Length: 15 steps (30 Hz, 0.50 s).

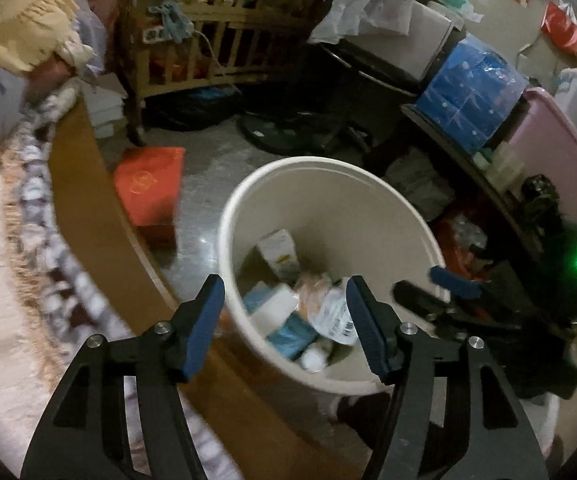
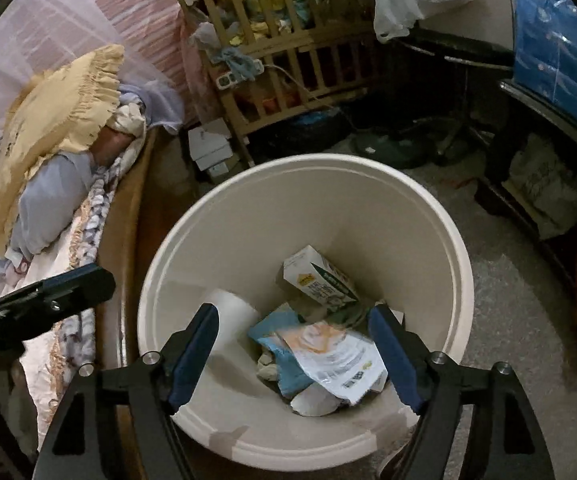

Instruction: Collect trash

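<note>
Trash lies loose in the bottom of the cream bin [image 2: 248, 216], which stands on the floor beside the wooden bed edge [image 1: 88, 184]. On top is a flat printed pouch [image 2: 336, 360], thin and crinkly, likely light and a little slippery; I judge it best pinched at a free corner or edge, since it would buckle if pressed flat. Under it lies a soft blue packet [image 2: 288, 368], behind it a small carton [image 2: 320, 276] tipped against the far wall, stiff enough to take across its narrow faces but easy to crush. A white paper roll [image 2: 232, 316] leans at the near left wall, soft and light. Nothing looks heavy or fragile.

Both tools hang over the bin's near rim, pointing down into it. The left gripper [image 1: 284, 324] has its jaws apart with nothing between them. The right gripper [image 2: 294, 356] also stands with its jaws apart and empty, the pouch showing between them far below, untouched.

The bin is wide-mouthed with smooth, sloping walls, so reaching in is easy, though the rim is close beneath both tools and the two sit just beside each other. The left side is hemmed in by the bed edge. A red bag [image 1: 148, 188] lies on the floor beyond it, a wooden crib [image 2: 288, 60] stands further back, and a dark low shelf [image 1: 488, 184] crowds the right. Open floor remains mostly behind the bin and to its right.
</note>
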### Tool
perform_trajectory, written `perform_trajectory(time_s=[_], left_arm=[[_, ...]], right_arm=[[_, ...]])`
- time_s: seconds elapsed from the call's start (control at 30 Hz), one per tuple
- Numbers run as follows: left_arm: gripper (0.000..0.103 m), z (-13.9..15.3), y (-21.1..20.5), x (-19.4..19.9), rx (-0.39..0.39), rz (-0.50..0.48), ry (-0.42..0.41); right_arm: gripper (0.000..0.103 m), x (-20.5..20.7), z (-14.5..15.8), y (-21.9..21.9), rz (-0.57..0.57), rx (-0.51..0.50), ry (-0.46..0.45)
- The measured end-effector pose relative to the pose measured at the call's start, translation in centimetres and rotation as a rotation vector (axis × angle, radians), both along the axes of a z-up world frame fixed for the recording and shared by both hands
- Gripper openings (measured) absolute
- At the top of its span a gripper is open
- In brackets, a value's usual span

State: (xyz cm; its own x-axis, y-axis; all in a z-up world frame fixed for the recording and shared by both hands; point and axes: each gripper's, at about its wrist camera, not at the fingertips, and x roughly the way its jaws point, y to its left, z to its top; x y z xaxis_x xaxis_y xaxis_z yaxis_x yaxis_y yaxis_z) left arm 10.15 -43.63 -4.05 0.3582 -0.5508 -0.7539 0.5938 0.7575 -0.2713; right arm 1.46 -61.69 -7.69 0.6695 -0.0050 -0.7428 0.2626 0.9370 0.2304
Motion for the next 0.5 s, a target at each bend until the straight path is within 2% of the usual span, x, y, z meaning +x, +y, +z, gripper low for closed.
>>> perform_trajectory(time_s=[0.13, 0.23, 0.5], left_arm=[[0.062, 1.5, 2.0, -1.6, 0.031, 0.039, -0.092], [0.062, 2.5, 3.7, -2.7, 0.022, 0.06, -0.139], [0.062, 4.4, 7.6, -5.4, -0.031, 0.107, -0.201]], right_arm=[[0.076, -1.5, 1.8, 1.9, 0.0, -0.051, -0.069], [0.076, -2.9, 3.2, 3.4, -0.016, -0.102, -0.113], [0.076, -5.7, 6.1, 7.2, -0.028, -0.176, -0.189]])
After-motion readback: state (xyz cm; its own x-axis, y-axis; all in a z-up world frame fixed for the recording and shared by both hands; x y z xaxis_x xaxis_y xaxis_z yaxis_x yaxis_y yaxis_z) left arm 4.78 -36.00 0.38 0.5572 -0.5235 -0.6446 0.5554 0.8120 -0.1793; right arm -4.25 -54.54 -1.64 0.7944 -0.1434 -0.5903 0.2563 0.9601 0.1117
